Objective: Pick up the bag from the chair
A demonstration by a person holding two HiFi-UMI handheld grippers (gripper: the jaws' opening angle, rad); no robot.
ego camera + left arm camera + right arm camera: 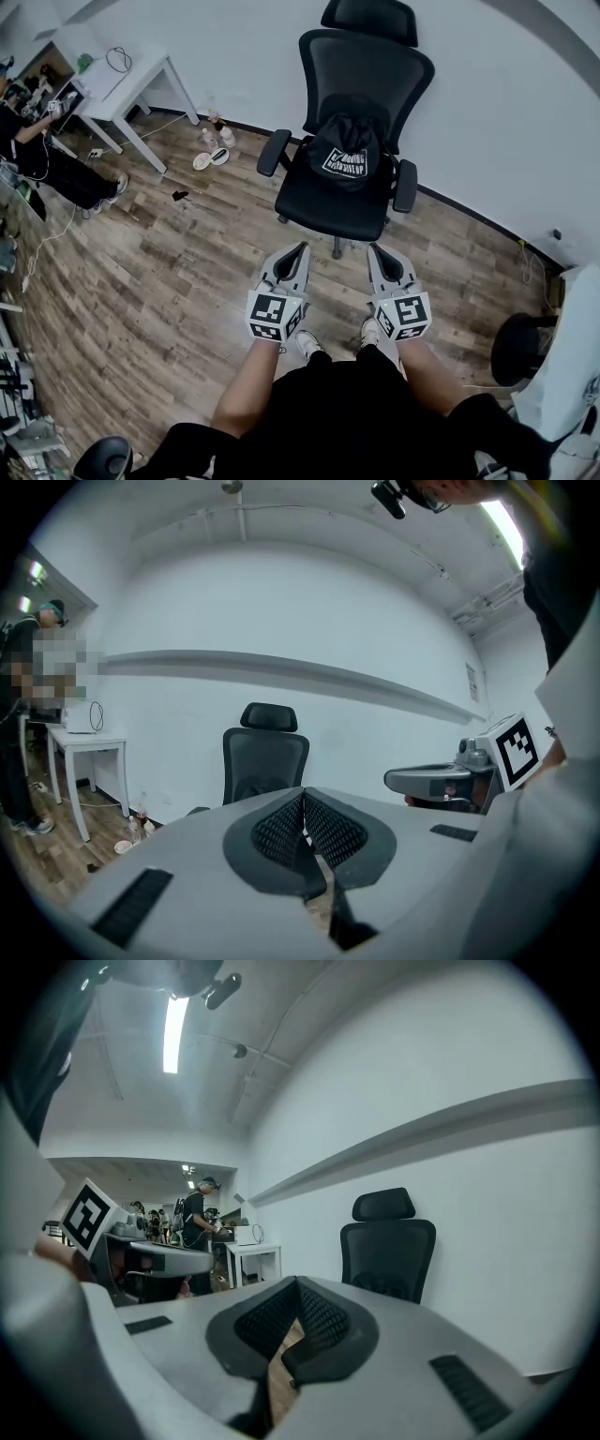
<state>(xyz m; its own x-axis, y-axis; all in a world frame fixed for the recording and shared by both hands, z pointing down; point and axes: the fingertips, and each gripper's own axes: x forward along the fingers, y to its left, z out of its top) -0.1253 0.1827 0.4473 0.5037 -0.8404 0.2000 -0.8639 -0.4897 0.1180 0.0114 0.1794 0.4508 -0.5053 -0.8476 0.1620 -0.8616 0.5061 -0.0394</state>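
Note:
A black bag [344, 153] with a white printed patch sits on the seat of a black mesh office chair [353, 66], leaning against its backrest. My left gripper [300, 248] and right gripper [373, 249] hover side by side over the wood floor, just short of the chair's front edge, both pointing at it. Each is shut with nothing between its jaws. In the left gripper view the chair [264, 752] stands ahead and the left gripper [304, 803] is shut. The right gripper view shows the chair [386, 1241] with the dark bag [381, 1284] low on it, beyond the shut right gripper [298, 1290].
A white table [122, 80] stands at the back left, with a seated person [42, 155] beside it. Small items [214, 150] lie on the floor by the wall. A black stool [517, 349] and a white unit [572, 366] stand at the right. The white wall runs behind the chair.

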